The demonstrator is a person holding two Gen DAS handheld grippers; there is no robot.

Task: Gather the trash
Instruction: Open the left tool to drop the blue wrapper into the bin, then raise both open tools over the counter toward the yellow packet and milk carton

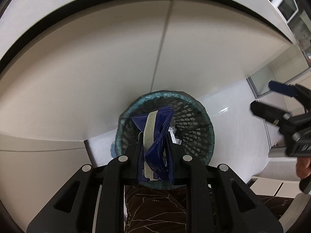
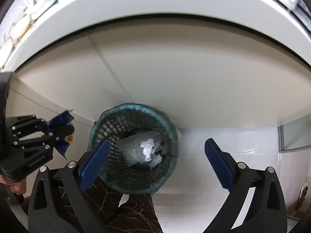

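Blurred white scrap [image 2: 148, 149] in bin [image 2: 108, 116], perhaps crumpled tissue.

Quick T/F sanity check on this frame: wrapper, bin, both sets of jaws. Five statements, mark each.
1. The left gripper holds a blue wrapper. True.
2. The right gripper is clamped on a wrapper. False: its jaws stand wide apart with nothing between them.
3. The mesh bin is empty. False: a grey bag and a crumpled white scrap lie inside.
4. The bin has a blue-green liner over its rim. True.
5. The blue wrapper lies at the bottom of the bin. False: it is pinched in the left jaws, above the bin.
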